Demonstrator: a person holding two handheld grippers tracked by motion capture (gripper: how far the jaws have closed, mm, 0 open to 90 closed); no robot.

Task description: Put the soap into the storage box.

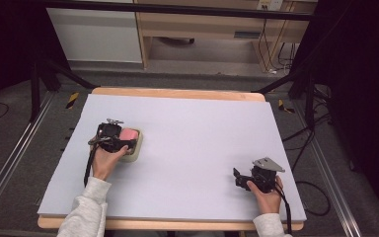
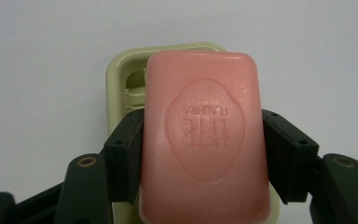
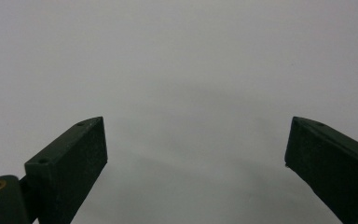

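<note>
A pink bar of soap (image 2: 205, 135) with an embossed oval stamp is clamped by its long sides in my left gripper (image 2: 203, 154), just above a pale green soap dish (image 2: 121, 79). From above, the soap (image 1: 130, 134) and the dish (image 1: 134, 153) lie at the table's left, with my left gripper (image 1: 121, 139) over them. My right gripper (image 1: 237, 177) rests near the table's front right; its black jaws stand wide apart over bare white surface, and my right gripper (image 3: 196, 154) has nothing between them.
The white sheet (image 1: 192, 143) covers a wooden table. Black frame legs (image 1: 296, 74) and cables (image 1: 311, 192) stand around it on the grey floor, and a wooden desk (image 1: 202, 29) is behind.
</note>
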